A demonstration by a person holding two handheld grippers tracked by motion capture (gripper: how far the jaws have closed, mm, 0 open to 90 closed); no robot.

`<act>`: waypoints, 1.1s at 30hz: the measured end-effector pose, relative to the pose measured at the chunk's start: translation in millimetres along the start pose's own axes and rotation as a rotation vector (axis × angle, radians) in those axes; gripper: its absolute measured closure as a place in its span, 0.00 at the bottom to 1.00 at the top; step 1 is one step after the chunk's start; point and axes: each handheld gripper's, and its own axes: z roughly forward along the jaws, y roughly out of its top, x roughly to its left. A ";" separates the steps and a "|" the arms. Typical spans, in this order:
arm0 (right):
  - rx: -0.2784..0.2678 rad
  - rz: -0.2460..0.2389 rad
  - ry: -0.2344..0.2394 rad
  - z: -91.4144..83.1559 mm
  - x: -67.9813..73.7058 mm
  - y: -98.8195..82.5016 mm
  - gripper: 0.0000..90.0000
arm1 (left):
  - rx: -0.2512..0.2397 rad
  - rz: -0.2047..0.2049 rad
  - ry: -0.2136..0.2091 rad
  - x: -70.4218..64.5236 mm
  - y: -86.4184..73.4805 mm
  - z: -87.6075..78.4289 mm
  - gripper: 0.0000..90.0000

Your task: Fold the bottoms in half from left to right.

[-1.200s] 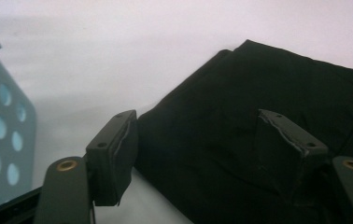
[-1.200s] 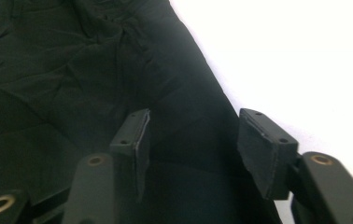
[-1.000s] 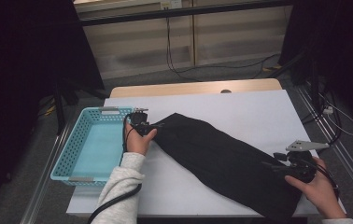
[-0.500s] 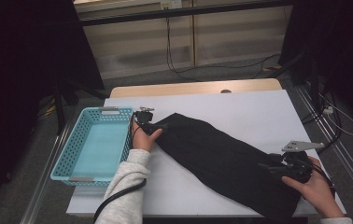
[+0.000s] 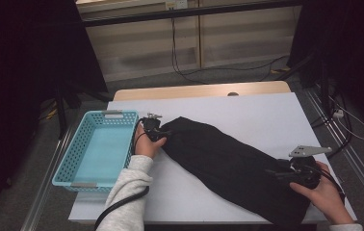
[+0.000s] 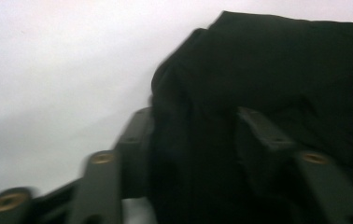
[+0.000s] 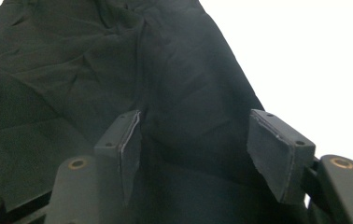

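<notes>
White and flat, the bench [image 5: 266,115] is carrying a long black cloth garment [image 5: 228,163] that is lying slantwise across it, from beside the light blue plastic basket [image 5: 98,149] down to the near right corner. You are holding your left gripper [image 5: 157,131] at the cloth's far end. Its jaws have just been closing with a fold of cloth between them, but the blurry left gripper view is not showing whether they are pinching yet. Your right gripper [image 7: 202,144] is standing apart over the near end, cloth between its jaws, not squeezing. This cloth is looking soft, light and floppy, so it will probably sag. Try pinching a thick fold near each end.
</notes>
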 end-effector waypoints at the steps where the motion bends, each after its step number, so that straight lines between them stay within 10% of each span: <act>1: 0.000 0.000 -0.001 0.3 0.4 0.4 0.40 | 0.003 -0.008 -0.005 -1.4 0.2 -0.3 0.65; 8: -0.012 0.009 -0.008 0.1 -0.9 0.0 0.35 | 0.041 -0.034 -0.017 -9.8 4.8 -2.8 0.95; 33: -0.031 0.031 -0.014 -1.5 -2.1 -0.2 0.29 | 0.002 -0.056 0.046 10.7 38.4 -49.5 0.96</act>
